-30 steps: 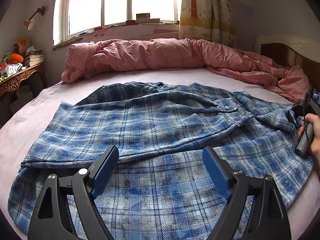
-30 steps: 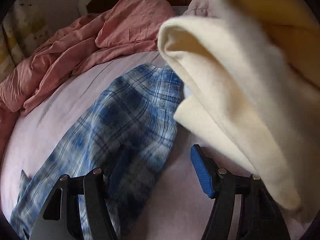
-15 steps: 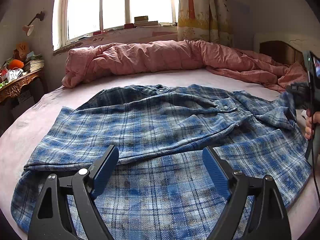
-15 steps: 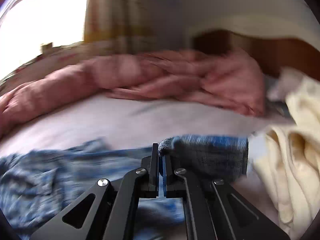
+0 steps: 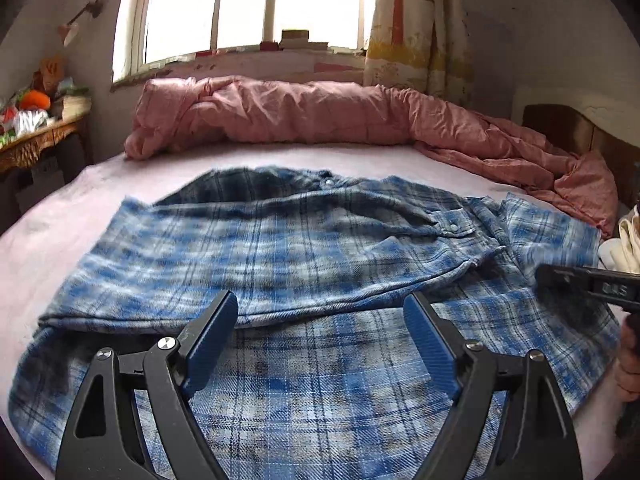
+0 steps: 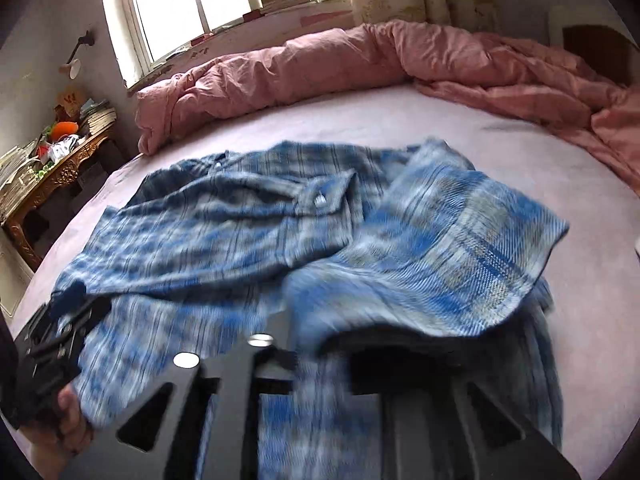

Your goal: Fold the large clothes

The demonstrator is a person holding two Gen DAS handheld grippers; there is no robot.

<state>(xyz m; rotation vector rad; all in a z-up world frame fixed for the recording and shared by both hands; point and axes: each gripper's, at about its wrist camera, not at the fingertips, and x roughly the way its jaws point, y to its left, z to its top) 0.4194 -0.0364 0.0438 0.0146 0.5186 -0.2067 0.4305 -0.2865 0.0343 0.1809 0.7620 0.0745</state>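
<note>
Plaid shirt [image 5: 320, 264] flat under wide left jaws; sleeve draped over right jaws, just opening.

The left gripper [image 5: 320, 344] was a black plastic tool with two angled arms, each pierced by a triangular cut-out and fastened with round silver screws. Each arm ended in a flat, ribbed, dark blue pad [image 5: 212, 340]. The right gripper [image 6: 320, 344] was built the same way in glossy black, with two bright silver screw heads and the same triangular cut-outs; motion blur hid its pads. At the edge of the left wrist view, its black body [image 5: 592, 286] bore small pale lettering, too blurred to read.
</note>
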